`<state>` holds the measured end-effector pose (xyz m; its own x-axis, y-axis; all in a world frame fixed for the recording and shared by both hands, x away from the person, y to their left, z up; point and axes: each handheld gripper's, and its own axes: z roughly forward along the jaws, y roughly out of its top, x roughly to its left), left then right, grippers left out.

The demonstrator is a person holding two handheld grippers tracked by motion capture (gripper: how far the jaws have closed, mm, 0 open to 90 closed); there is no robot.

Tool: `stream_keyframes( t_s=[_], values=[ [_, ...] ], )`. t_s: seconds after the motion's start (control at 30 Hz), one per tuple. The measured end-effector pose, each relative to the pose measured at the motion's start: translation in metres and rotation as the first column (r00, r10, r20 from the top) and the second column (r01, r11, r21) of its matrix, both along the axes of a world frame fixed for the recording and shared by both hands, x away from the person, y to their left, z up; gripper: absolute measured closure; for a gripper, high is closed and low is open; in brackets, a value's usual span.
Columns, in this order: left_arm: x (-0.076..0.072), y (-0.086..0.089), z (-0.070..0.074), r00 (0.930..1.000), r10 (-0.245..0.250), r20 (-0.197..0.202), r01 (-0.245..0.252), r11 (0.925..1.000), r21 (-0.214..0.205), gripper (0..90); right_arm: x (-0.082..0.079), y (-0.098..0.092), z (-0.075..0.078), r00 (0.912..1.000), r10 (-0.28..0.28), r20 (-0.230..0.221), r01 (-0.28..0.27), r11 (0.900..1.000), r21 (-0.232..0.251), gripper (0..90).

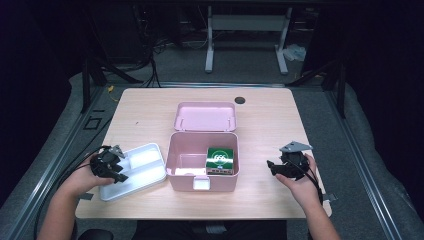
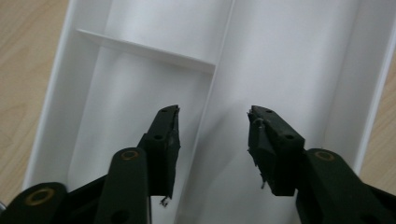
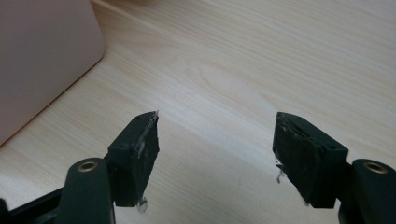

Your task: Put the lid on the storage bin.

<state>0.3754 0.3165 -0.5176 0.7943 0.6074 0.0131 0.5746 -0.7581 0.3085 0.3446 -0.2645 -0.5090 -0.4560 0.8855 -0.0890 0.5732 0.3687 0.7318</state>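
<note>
Near the front left corner of the desk, the white divided tray lies just beside the open pink box, whose lid is folded back toward the far edge. The left gripper hovers over the tray; in the left gripper view its jaws stand apart astride the long central partition, the pads not pressing on it. The right gripper hangs over bare wood toward the front right of the desk, jaws spread and holding nothing, with the box's outer wall at the edge of its view. A green carton stands in the right part of the box.

Judged risks: the partition is thin and smooth, so a pinch on it may slip, or tilt the tray as it lifts. Being light, the tray could skid against the box if one jaw lands first. The carton already occupies part of the box, so a tray lowered in may catch on it and sit crooked.
</note>
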Motion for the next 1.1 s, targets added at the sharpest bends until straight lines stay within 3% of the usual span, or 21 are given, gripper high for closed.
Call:
stream_keyframes(
  t_s=[0.13, 0.27, 0.33, 0.43, 0.63, 0.7, 0.97, 1.1],
  values=[
    [0.006, -0.003, 0.002, 0.9992, -0.031, -0.024, 0.032, 0.9995, 0.008, 61.0, -0.006, -0.009, -0.008, 0.9989, -0.047, -0.011, 0.047, 0.9969, 0.063, 32.6],
    [0.012, -0.006, 0.004, 0.9986, -0.048, -0.023, 0.05, 0.9962, 0.071, 67.2, -0.01, -0.016, -0.007, 0.9972, -0.074, 0.01, 0.073, 0.991, 0.113, 33.3],
    [0.015, -0.009, 0.003, 0.9966, -0.062, -0.053, 0.066, 0.995, 0.075, 68.7, -0.011, -0.018, -0.007, 0.9963, -0.085, 0.009, 0.083, 0.9867, 0.14, 33.4],
    [0.02, -0.014, 0.001, 0.9939, -0.079, -0.078, 0.088, 0.9894, 0.116, 70.6, -0.011, -0.02, -0.009, 0.9964, -0.083, -0.017, 0.085, 0.982, 0.169, 33.4],
    [0.028, -0.026, 0.0, 0.9834, -0.139, -0.117, 0.153, 0.9805, 0.123, 77.3, -0.011, -0.015, -0.014, 0.9972, -0.068, -0.031, 0.072, 0.9832, 0.168, 34.0],
    [0.03, -0.031, -0.001, 0.9806, -0.15, -0.126, 0.168, 0.9741, 0.151, 78.8, -0.011, -0.013, -0.014, 0.9978, -0.062, -0.025, 0.065, 0.9831, 0.171, 34.1],
    [0.039, -0.043, -0.005, 0.9682, -0.177, -0.177, 0.214, 0.9526, 0.217, 85.9, -0.011, -0.007, -0.017, 0.9986, -0.038, -0.037, 0.043, 0.9858, 0.162, 34.3],
    [0.04, -0.045, -0.007, 0.9656, -0.177, -0.19, 0.219, 0.949, 0.227, 87.4, -0.011, -0.008, -0.018, 0.9984, -0.04, -0.04, 0.047, 0.9833, 0.176, 34.3]
  ],
)
